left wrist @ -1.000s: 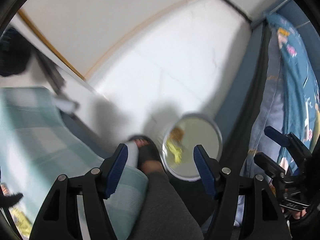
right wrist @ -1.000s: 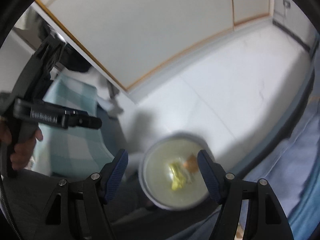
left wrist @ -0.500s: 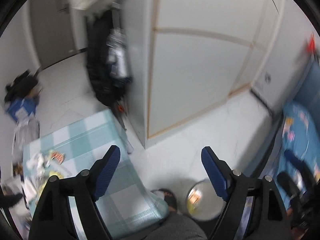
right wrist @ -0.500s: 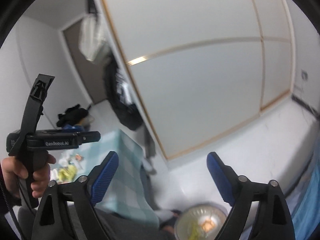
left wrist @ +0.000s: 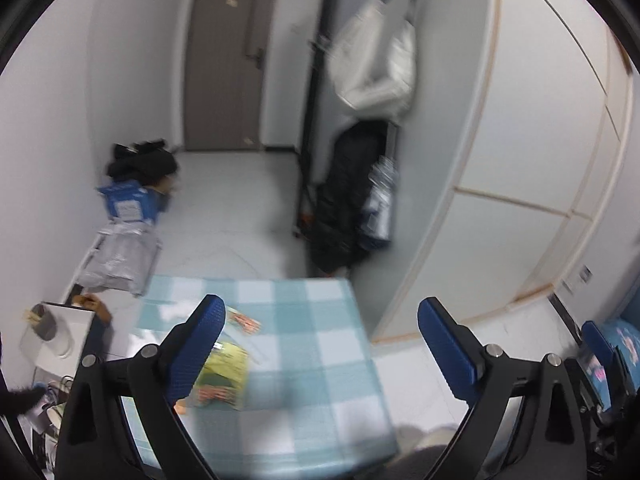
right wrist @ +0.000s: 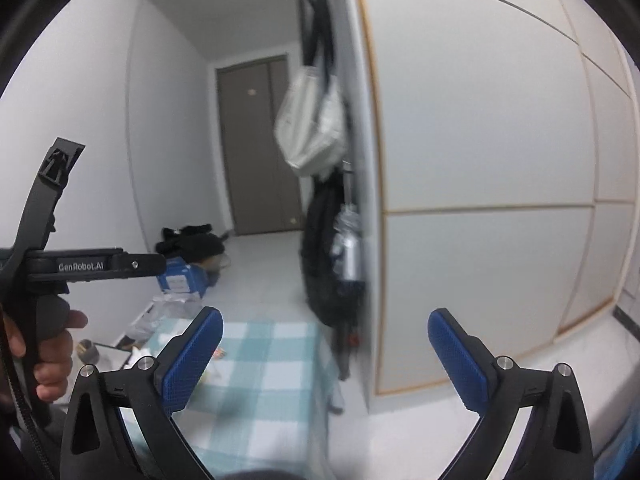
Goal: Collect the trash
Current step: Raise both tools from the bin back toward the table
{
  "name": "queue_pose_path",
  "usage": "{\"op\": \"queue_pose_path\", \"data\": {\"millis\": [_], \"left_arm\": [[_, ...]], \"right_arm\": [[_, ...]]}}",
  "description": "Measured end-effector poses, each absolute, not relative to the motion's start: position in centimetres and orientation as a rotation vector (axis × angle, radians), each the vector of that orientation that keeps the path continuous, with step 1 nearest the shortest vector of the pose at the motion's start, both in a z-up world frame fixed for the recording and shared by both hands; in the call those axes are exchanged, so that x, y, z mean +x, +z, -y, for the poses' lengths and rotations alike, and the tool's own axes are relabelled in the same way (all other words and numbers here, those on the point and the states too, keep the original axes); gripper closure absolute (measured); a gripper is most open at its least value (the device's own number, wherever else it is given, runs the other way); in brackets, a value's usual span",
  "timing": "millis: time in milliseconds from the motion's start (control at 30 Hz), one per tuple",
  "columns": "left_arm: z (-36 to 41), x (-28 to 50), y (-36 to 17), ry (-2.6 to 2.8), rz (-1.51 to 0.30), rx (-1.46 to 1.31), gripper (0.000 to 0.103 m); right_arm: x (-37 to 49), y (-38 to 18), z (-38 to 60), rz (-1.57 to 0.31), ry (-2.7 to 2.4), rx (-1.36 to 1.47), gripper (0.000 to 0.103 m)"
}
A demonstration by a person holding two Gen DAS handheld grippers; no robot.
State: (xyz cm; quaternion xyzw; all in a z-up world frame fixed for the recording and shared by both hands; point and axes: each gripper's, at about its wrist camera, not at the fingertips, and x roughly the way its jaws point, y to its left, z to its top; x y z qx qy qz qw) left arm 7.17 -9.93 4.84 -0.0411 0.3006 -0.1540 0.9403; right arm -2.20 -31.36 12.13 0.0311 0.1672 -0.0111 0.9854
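My left gripper [left wrist: 320, 348] is open and empty above a low table with a blue-and-white checked cloth [left wrist: 304, 344]. On the cloth lie a yellow-green snack wrapper [left wrist: 224, 372], an orange-striped wrapper [left wrist: 244, 322] and some white scraps [left wrist: 172, 310], all near the left finger. My right gripper [right wrist: 324, 358] is open and empty, raised above the same table [right wrist: 260, 380]. The left gripper's body and the hand holding it [right wrist: 48, 344] show at the left of the right wrist view.
A white wardrobe [left wrist: 520, 160] stands right of the table. Black bags [left wrist: 344, 208] and hanging white bags [left wrist: 376, 68] are at its corner. A blue box [left wrist: 128, 204], grey parcels [left wrist: 116, 256] and a brown door [left wrist: 228, 60] lie beyond. Clutter sits at the table's left [left wrist: 56, 332].
Both grippers have swung up from the round bin on the floor to face the table and the room. The bin has left both views. Both stay open and empty.
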Motion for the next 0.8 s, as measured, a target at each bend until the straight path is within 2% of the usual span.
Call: {"op": "queue_pose_path", "data": {"millis": [67,300,467,800], "left_arm": [[8.4,7.4,4.8,-0.257,-0.572,-0.095,0.001],[5.0,8.2,4.1,-0.114,-0.45,-0.082,0.001],[2.4,9.5,3.0,-0.058,-0.45,-0.152,0.001],[-4.6,14.0,-3.5,0.117,-0.514,-0.276,0.001]], "right_arm": [[-1.7,12.1,30.4,-0.33,0.024,0.077,0.0],[2.3,12.0,26.0,-0.301,0.166,0.058,0.0],[5.5,11.2,23.2,-0.33,0.2,0.054,0.0],[12.3,7.0,19.4,-0.495,0.271,0.014,0.0]]}}
